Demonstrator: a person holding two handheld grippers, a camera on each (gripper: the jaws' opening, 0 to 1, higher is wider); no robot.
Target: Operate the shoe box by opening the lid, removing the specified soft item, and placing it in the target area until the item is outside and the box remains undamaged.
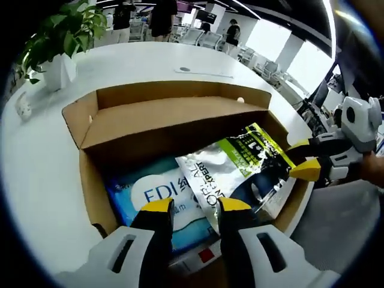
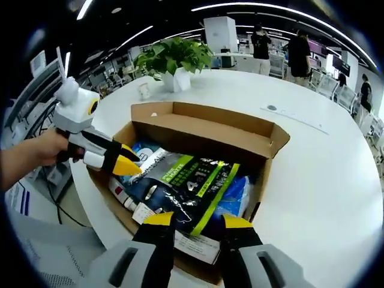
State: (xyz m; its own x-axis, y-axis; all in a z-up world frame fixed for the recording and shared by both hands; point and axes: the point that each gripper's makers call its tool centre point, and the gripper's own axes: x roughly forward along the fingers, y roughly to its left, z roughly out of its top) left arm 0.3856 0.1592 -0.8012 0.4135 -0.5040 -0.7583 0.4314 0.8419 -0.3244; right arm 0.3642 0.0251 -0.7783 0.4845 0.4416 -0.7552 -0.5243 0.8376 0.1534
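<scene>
The open shoe box (image 1: 180,120) sat on the white bench (image 1: 42,168), the soft pouch (image 1: 240,165) inside, its long axis slanting across the box. The right gripper (image 1: 303,159), fingers seemingly parted, touched the pouch's near end, and looked the nearer. The left gripper (image 1: 195,207) hovered open over the box's front edge.

The brown cardboard shoe box (image 2: 204,129) stands open, a green-and-black soft pouch (image 2: 180,186) lying inside.

The brown shoe box (image 1: 180,120) sits open on the white table (image 1: 36,180) — a blue pack (image 1: 150,195) and a shiny green pouch (image 1: 240,165) lie inside. The left gripper (image 1: 196,207) hovers over them, jaws apart.
</scene>
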